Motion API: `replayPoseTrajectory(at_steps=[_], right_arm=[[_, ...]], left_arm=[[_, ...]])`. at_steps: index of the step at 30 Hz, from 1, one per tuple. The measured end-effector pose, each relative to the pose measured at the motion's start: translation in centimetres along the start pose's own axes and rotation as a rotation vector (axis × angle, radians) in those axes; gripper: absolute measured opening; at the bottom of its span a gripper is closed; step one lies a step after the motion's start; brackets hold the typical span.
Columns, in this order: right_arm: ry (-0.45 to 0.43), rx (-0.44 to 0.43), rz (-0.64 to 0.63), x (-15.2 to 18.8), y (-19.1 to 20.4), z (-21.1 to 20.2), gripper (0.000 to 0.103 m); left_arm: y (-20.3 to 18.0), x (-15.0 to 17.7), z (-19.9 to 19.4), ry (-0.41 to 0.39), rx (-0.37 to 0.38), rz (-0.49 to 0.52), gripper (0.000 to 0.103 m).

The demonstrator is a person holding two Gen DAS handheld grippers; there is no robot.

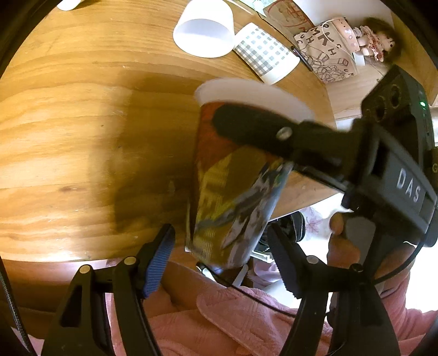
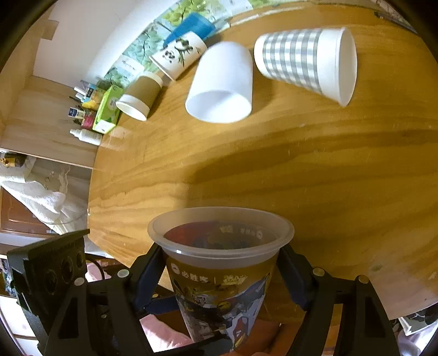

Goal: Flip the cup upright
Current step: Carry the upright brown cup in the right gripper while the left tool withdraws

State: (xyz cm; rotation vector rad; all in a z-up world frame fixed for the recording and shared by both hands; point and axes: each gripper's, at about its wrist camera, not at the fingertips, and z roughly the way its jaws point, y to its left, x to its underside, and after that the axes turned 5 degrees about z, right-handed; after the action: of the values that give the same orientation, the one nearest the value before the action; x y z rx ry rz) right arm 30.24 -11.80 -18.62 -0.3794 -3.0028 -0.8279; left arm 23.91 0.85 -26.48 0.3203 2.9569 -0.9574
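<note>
So the printed plastic cup (image 2: pixel 221 276) sits mouth-up in the right gripper (image 2: pixel 221 276), its two black fingers (image 2: pixel 149 276) pinching the cup's sides just under the frosted rim. It's lifted off the wooden table (image 2: pixel 314 178), hanging over the near edge, above the person's pink-clothed lap. In the left wrist view the same cup (image 1: pixel 232 186) shows up tilted a bit, with one right-gripper finger (image 1: pixel 254 128) pressed across its upper wall.

The left gripper (image 1: pixel 221 263) is spread wide, and its blue-padded finger (image 1: pixel 158 263) and the other one flank the cup's base. It looks like neither pad touches the cup, but the motion blur down there makes that hard to call for sure.

Further back on the table, a plain white cup (image 2: pixel 221 85) lies on its side, and a grey checked paper cup (image 2: pixel 306 63) lies tipped over just beside it. Behind those are a kraft-sleeved cup (image 2: pixel 141 94), a panda-print cup (image 2: pixel 178 54) and a blue cup (image 2: pixel 191 26), all knocked over too. A small doll (image 1: pixel 375 41) is near the far edge in the left view.
</note>
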Motion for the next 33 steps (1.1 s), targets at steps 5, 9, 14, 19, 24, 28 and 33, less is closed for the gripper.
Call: replayPoseTrajectory(at_steps=[5, 9, 14, 19, 24, 28, 33], right_arm=[[-0.108, 0.009, -0.044, -0.5, 0.8, -1.8, 0.077], [-0.200, 0.022, -0.079, -0.6, 1.5, -3.2, 0.077], [-0.291, 0.052, -0.127, -0.7, 2.4, -3.8, 0.077], [-0.399, 0.111, -0.217, -0.1, 3.5, -4.1, 0.077], [-0.502, 0.146, -0.303, 0.7, 4.0, -3.9, 0.077], [-0.593, 0.162, -0.368, 1.6, 4.2, -3.7, 0.077], [-0.706, 0.219, -0.510, 3.3, 5.2, -3.5, 0.077]], left_arm=[[0.2, 0.2, -1.7, -0.042, 0.001, -0.009, 0.080], [0.4, 0.0, -2.9, -0.071, -0.027, 0.001, 0.080], [0.7, -0.8, -4.3, -0.116, -0.063, 0.009, 0.080], [1.3, -1.4, -5.5, -0.150, -0.097, 0.006, 0.080], [2.0, -1.6, -6.5, -0.180, -0.129, -0.015, 0.080], [2.6, -1.7, -6.9, -0.192, -0.146, -0.035, 0.080], [3.3, -1.6, -7.1, -0.192, -0.154, -0.054, 0.080]])
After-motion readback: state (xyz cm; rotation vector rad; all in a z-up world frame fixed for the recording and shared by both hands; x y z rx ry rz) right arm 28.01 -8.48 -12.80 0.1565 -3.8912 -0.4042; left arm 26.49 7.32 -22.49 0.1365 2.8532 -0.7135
